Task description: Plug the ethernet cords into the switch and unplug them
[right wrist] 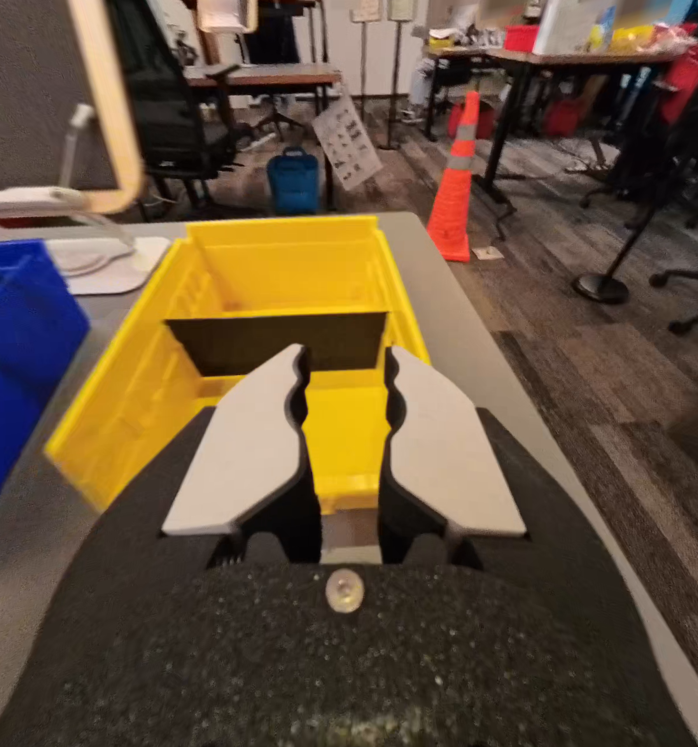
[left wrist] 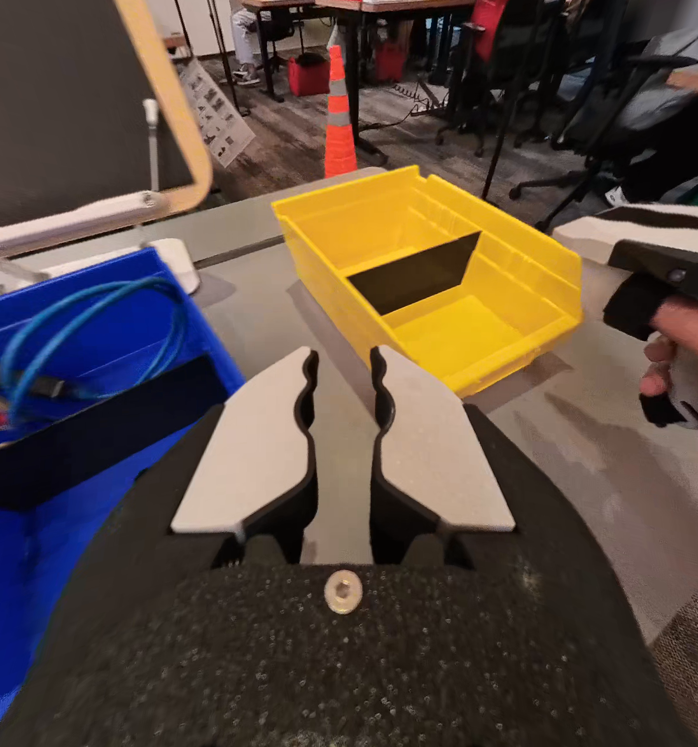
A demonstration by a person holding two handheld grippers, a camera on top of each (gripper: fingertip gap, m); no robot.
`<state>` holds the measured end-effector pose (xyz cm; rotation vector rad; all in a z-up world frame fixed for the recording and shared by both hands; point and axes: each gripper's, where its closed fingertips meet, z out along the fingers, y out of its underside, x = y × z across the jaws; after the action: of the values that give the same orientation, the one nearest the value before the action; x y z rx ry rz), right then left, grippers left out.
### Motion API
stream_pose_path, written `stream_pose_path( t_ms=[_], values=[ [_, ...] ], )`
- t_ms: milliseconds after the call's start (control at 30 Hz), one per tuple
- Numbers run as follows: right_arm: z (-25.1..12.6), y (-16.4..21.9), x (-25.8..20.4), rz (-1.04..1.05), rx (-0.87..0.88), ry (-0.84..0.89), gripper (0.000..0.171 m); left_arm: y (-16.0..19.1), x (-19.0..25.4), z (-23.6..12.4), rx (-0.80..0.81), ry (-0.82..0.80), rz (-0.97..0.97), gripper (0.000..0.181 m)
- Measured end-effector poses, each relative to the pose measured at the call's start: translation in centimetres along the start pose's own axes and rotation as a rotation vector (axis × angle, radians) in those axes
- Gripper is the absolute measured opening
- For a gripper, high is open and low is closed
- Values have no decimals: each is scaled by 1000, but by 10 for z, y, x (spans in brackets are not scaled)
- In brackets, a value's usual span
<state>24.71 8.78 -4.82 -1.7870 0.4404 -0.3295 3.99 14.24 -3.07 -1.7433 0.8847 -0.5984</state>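
Note:
A blue bin at the left of the grey table holds a looped blue ethernet cord with a dark plug; bits of red and yellow show at its left edge. No switch is in view. My left gripper is open and empty, over the table between the blue bin and a yellow bin. My right gripper is open and empty, just above the near end of the yellow bin. A hand holds the right gripper's body at the right edge of the left wrist view.
The yellow bin has a black divider and both its compartments look empty. A monitor on a white stand is at the back left. The table's right edge drops to the floor, where an orange cone and office chairs stand. My right fingertips sit around 20 centimeters from my left ones.

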Motion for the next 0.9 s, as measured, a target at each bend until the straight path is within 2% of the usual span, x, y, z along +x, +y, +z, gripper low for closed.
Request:
stream_pose_path(
  t_ms=[100,167,200,267,300,400,433,467,500,533,567,700,900],
  values=[
    [-9,-20,-98,-107,24,-226,42,4,-55,-29,4,-72,-6,32],
    [-21,-22,-175,-119,47,-418,46,16,-105,-52,0,-175,1,46],
    [-27,-18,-211,-114,47,-507,49,24,-132,-63,-7,-243,9,54],
    [-30,5,-258,-107,-10,-584,52,44,-176,-80,-35,-337,9,56],
    [-27,18,-272,-97,-43,-585,56,56,-191,-84,-61,-357,-3,57],
    [-7,70,-283,-90,-211,-468,52,100,-221,-82,-168,-391,-23,56],
    [0,85,-284,-100,-255,-433,43,115,-224,-78,-204,-377,-29,47],
    [5,93,-288,-97,-275,-421,35,129,-222,-72,-239,-334,-32,18],
    [6,94,-289,-73,-266,-407,33,136,-224,-69,-244,-313,-45,15],
    [7,93,-284,-70,-286,-357,15,138,-229,-70,-238,-310,-61,13],
    [5,91,-283,-75,-305,-337,7,138,-231,-72,-238,-289,-66,11],
    [-14,88,-318,-86,-261,-283,5,148,-260,-98,-199,-300,-135,5],
    [-25,82,-432,-66,-217,-381,7,155,-358,-160,-170,-361,-166,4]
  ],
)
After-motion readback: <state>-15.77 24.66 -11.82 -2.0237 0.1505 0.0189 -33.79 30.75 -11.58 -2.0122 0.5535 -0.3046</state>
